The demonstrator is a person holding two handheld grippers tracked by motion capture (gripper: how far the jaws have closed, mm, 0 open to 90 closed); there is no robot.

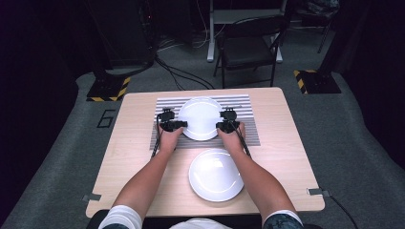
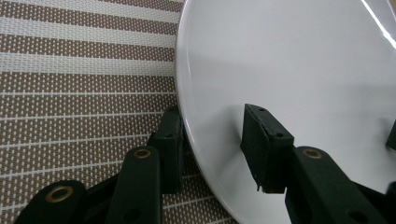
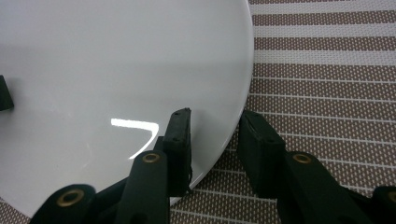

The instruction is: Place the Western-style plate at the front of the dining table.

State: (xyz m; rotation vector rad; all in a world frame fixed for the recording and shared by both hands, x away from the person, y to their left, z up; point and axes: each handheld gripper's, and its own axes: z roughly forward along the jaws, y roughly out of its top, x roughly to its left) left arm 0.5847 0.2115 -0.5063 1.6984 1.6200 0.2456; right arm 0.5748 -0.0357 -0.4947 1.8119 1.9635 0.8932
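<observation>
Far white plate (image 1: 200, 118) lying on the striped mat (image 1: 248, 133) at the middle of the bench (image 1: 133, 157). Left hand-held gripper (image 1: 179, 125) clamps the plate's left rim, one jaw above, one below; right hand-held gripper (image 1: 223, 126) clamps the opposite rim likewise. Second white plate (image 1: 216, 174) rests nearer the person, just off the mat

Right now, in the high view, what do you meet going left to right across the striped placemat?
Placemat's bare left edge → left gripper → far white plate → right gripper → placemat's right edge.
</observation>
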